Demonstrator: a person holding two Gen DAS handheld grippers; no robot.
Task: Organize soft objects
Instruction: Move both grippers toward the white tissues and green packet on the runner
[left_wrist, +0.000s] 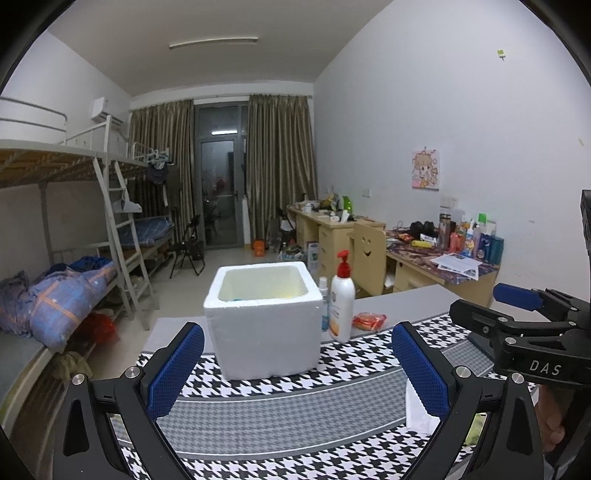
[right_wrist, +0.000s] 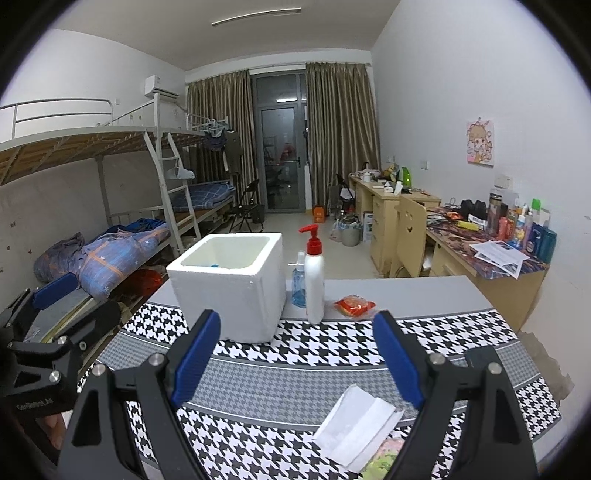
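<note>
White tissue pack (right_wrist: 356, 424) partly behind fingers (right_wrist: 397, 363), foam box (right_wrist: 229, 284) contents obscured

We've got a black-and-white houndstooth cloth (right_wrist: 317, 354) with grey bands, a plain white foam box (right_wrist: 236, 291), a white pump bottle (right_wrist: 315, 284) with a red top, a red packet (right_wrist: 354, 305), and blue gripper pads (right_wrist: 194, 356).

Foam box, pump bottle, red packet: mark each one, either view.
foam box (right_wrist: 236, 295), right wrist view, on its front wall.
pump bottle (right_wrist: 315, 284), right wrist view, on the white body below the red pump.
red packet (left_wrist: 368, 320), left wrist view, on the middle of the wrapper.
</note>
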